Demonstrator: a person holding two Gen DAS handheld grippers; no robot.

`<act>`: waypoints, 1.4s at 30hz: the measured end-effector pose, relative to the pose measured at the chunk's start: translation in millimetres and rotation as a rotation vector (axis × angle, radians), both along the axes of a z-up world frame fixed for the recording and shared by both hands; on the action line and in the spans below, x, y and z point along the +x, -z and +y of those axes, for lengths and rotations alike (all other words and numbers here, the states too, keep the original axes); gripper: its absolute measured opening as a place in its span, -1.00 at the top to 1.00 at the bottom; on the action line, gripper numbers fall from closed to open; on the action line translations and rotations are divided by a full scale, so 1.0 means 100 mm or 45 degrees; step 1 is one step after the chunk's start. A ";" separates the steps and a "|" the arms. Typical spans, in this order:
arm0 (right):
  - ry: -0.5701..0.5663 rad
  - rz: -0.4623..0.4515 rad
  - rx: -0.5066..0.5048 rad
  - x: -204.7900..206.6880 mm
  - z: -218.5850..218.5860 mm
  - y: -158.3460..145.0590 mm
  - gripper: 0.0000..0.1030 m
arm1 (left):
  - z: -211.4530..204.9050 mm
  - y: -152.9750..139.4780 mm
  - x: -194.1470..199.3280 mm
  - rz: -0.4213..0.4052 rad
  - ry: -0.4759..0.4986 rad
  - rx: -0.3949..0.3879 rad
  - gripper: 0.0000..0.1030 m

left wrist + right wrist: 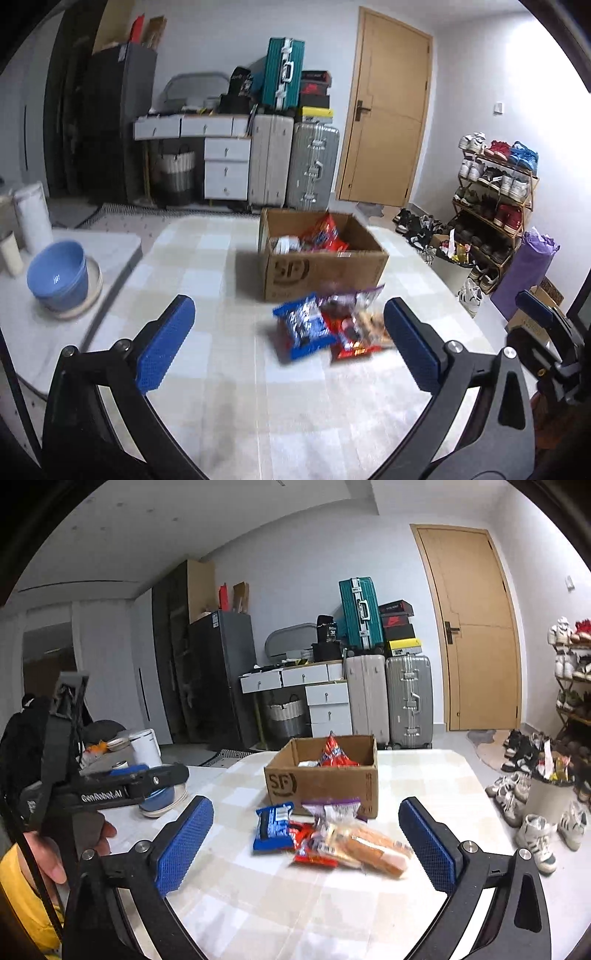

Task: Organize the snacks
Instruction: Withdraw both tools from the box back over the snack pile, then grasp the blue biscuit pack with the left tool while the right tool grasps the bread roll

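Both tools, the left tool (288,347) and the right tool (306,843), are spread wide and empty, near the snack bags (325,840) on the counter (258,915) by the box (321,779); the bags look light, soft and crinkly, so pinch one at its edge.

Your checked table (258,904) is carrying a cardboard box (321,786) at twelve o'clock, with snack packets (325,842) lying just before it.
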State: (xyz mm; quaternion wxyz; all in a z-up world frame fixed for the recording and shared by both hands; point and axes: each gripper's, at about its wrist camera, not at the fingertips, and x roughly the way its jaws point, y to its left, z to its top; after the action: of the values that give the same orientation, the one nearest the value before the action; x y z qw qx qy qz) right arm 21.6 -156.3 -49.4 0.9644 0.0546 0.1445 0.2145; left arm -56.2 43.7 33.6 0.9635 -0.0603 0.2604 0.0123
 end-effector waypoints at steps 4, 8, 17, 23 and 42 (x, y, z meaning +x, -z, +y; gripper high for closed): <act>-0.007 0.038 0.014 0.04 -0.03 0.09 -0.99 | 0.02 0.28 0.07 0.080 -0.017 -0.013 -0.98; -0.011 0.052 0.030 0.08 -0.03 0.14 -0.98 | 0.08 0.48 0.28 0.140 -0.018 -0.040 -0.98; 0.025 0.069 0.014 0.22 -0.04 0.34 -0.98 | 0.08 0.82 0.80 0.230 -0.029 -0.039 -0.98; 0.053 0.144 0.030 0.44 -0.11 0.57 -0.98 | 0.09 1.13 1.27 0.350 -0.026 -0.092 -0.98; -0.006 0.253 0.085 0.75 -0.14 0.90 -0.98 | 0.11 1.84 2.36 0.590 0.040 -0.279 -0.02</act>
State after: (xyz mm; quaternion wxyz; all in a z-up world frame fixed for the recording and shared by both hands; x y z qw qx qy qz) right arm 96.3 -170.4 -139.3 0.9425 0.1073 0.2324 0.2148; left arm 179.3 55.1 -150.2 0.8659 -0.1560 0.4749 -0.0175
